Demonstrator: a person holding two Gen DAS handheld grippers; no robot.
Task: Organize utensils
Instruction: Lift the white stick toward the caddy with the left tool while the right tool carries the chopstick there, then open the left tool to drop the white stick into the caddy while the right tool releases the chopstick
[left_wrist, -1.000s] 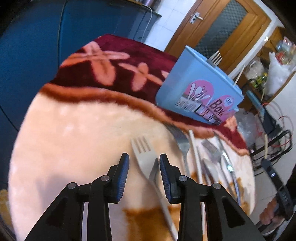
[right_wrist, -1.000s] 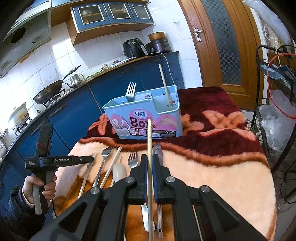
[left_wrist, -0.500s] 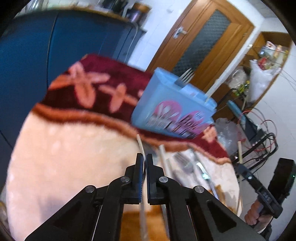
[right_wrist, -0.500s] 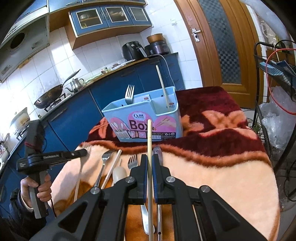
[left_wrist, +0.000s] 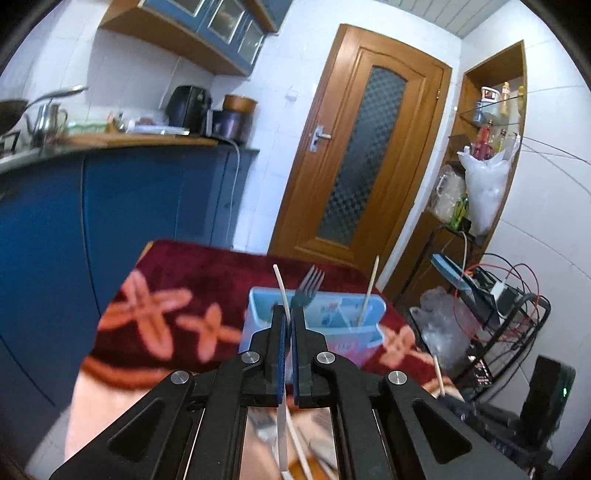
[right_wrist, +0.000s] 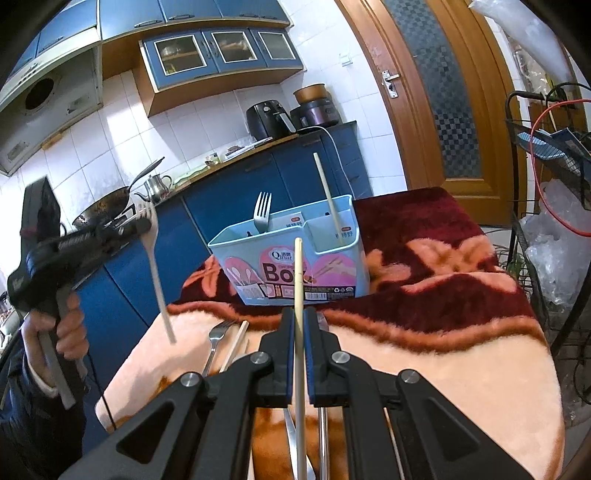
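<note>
My left gripper (left_wrist: 288, 317) is shut on a white fork (right_wrist: 157, 273), held high above the table; in the left wrist view only its thin edge (left_wrist: 281, 295) shows. My right gripper (right_wrist: 299, 321) is shut on a wooden chopstick (right_wrist: 298, 280), pointing at the light blue utensil box (right_wrist: 295, 264). The box (left_wrist: 332, 325) holds a steel fork (right_wrist: 261, 212) in its left compartment and a chopstick (right_wrist: 328, 199) in its right one. A fork (right_wrist: 216, 339) and a chopstick (right_wrist: 236, 341) lie on the blanket before the box.
The table is covered by a peach and maroon blanket (right_wrist: 443, 332). Blue kitchen cabinets (right_wrist: 229, 221) stand behind it. A wire rack with cables (right_wrist: 554, 184) stands to the right, by a wooden door (left_wrist: 362, 147). More utensils lie under my right gripper (right_wrist: 291, 443).
My left gripper shut on the white fork and lifted it off the blanket, tilting upward. My right gripper kept its chopstick and rose slightly.
</note>
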